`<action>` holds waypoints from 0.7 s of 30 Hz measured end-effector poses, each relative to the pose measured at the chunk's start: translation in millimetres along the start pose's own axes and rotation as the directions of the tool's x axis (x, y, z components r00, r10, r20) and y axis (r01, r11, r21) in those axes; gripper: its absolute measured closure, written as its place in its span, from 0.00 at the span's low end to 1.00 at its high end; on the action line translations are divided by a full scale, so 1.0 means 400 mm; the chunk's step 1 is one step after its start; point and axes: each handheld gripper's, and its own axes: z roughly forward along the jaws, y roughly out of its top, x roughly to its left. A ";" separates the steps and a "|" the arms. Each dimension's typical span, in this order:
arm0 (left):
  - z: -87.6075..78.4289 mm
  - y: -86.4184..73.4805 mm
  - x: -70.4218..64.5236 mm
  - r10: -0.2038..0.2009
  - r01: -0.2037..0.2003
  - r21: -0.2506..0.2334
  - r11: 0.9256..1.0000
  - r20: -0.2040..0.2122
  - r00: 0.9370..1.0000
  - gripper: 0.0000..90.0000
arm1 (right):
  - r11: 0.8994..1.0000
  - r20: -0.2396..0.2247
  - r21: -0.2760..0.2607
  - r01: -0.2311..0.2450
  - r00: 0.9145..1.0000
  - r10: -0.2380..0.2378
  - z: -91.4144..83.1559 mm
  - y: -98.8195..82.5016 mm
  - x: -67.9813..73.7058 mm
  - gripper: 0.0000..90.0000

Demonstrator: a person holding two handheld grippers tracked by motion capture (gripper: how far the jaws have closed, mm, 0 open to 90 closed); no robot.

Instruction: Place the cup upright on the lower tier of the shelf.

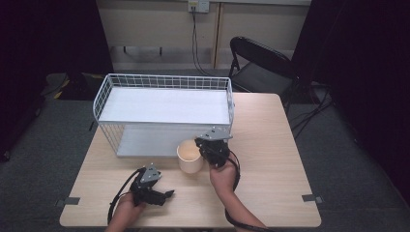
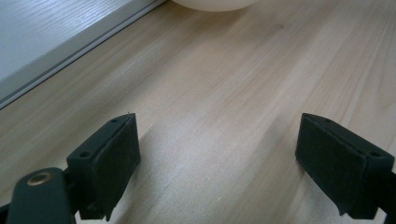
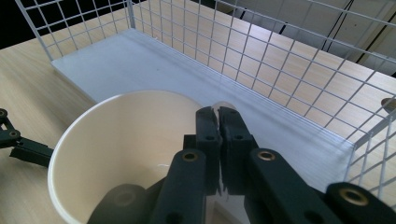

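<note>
A cream cup stands upright on the wooden table, just in front of the white wire rack. My right gripper comes at it from the right and is shut on the cup's rim. In the right gripper view its jaws meet over the rim, one inside the cup and one outside. My left gripper rests low near the table's front edge, left of the cup, open and holding nothing. In the left gripper view its pads stand wide apart over bare wood, with the cup's base farther off.
The rack has two white shelves and wire walls; its lower shelf opens toward the cup. A black folding chair stands behind the table's far right corner. Bare tabletop lies to the right of the cup.
</note>
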 end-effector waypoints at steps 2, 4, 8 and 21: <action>0.000 0.000 0.000 0.001 -0.001 0.000 1.000 -0.001 1.000 0.15 | 1.000 0.006 -0.001 -0.002 1.000 0.002 0.004 0.000 0.001 0.98; 0.000 0.000 0.000 0.000 0.000 0.000 1.000 0.000 1.000 0.15 | 1.000 0.013 -0.005 -0.005 1.000 0.005 0.009 0.001 0.000 0.98; 0.000 0.000 0.000 0.001 -0.001 0.000 1.000 -0.001 1.000 0.15 | 1.000 0.033 -0.012 -0.013 0.999 0.013 0.018 0.005 -0.005 0.98; 0.000 0.000 0.000 0.001 -0.001 0.000 1.000 0.000 1.000 0.15 | 1.000 0.076 -0.021 -0.015 0.997 0.016 0.045 0.018 -0.007 0.98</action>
